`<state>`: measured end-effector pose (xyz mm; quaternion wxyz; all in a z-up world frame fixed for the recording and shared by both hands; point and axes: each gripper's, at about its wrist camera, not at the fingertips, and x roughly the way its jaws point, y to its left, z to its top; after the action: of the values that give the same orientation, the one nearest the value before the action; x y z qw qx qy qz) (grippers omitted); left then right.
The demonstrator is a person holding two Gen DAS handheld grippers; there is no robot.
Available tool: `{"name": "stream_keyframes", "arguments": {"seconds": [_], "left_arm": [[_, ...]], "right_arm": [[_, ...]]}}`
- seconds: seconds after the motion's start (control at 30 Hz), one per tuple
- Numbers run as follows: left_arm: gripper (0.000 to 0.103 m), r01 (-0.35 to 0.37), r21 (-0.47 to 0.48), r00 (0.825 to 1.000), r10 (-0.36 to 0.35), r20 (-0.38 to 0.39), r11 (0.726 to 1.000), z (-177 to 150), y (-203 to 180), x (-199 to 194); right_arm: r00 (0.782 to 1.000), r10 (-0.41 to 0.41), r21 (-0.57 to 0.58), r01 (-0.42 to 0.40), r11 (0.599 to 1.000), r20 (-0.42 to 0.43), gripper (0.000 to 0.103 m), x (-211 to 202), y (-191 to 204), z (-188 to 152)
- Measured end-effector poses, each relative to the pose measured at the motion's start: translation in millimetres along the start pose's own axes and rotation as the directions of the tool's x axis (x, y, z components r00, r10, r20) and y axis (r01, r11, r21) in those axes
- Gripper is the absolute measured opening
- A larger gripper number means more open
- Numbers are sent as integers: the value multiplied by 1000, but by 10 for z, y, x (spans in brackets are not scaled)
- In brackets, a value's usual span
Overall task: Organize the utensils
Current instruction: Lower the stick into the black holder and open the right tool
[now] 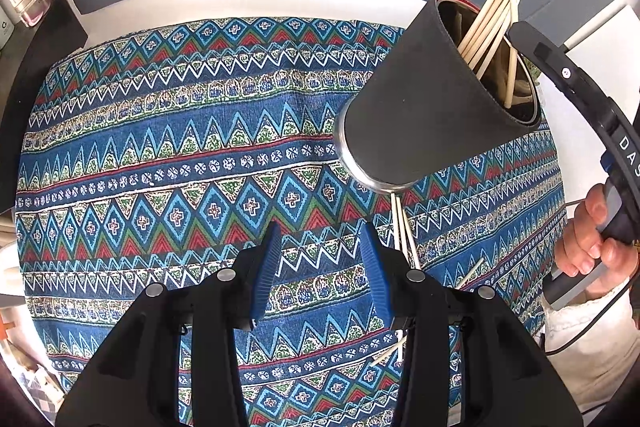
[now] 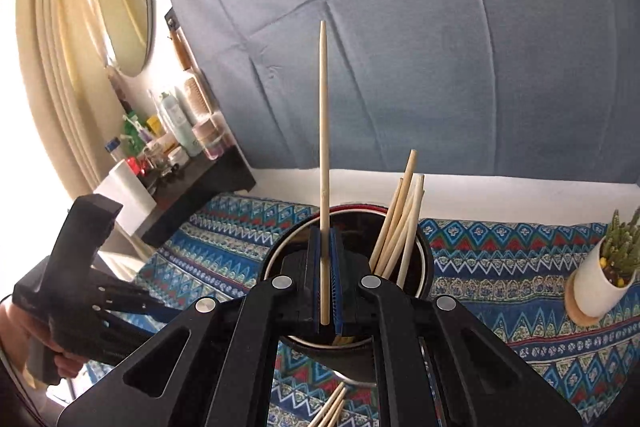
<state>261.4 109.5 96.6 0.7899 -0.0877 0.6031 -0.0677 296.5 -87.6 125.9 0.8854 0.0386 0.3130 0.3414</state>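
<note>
A single pale wooden chopstick point(image 2: 324, 163) stands clamped between the blue-padded fingers of the right gripper point(image 2: 326, 279), its tapered tip pointing up and its lower end over the mouth of the tall black cylindrical holder point(image 1: 424, 99), where a bundle of matching pale chopsticks point(image 2: 400, 227) already leans against the far right of the rim. To finish this step well, I would judge it best to hold the stick near vertical, aim for the open left part of the mouth away from the leaning bundle, lower until its end is well inside, and only then part the fingers. The left gripper point(image 1: 320, 267) hangs wide apart and holds nothing, low over the blue patterned tablecloth point(image 1: 160, 147). Several loose pale chopsticks point(image 1: 404, 231) lie on the cloth just beside the holder's base, awaiting collection.
</note>
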Motion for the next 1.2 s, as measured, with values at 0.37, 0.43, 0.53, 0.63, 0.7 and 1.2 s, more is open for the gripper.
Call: {"name": "stream_keyframes", "arguments": {"seconds": [0.37, 0.43, 0.53, 0.63, 0.7, 1.2], "left_arm": [[42, 17, 14, 1000, -16, -22, 1000, -148, -97, 31], [42, 26, 7, 1000, -26, -18, 1000, -155, -103, -6], [42, 32, 3, 999, -32, -5, 999, -168, -115, -91], [42, 26, -6, 1000, -26, 13, 1000, -174, -108, -199], [42, 9, -16, 1000, -9, 22, 1000, -187, -85, -270], [76, -62, 178, 996, 73, -52, 982, -490, -524, 79]], "right_arm": [[974, -220, -135, 210, 968, -58, 5, -1, 234, -251], [969, -232, -124, 220, 968, -87, 5, 27, 233, -225], [961, -246, -137, 228, 964, -130, 6, 70, 234, -191], [949, -250, -145, 224, 964, -195, 6, 126, 234, -127], [943, -244, -129, 219, 967, -228, 7, 121, 203, -86], [890, -402, -66, 397, 915, -216, 70, -1006, -220, -713]]}}
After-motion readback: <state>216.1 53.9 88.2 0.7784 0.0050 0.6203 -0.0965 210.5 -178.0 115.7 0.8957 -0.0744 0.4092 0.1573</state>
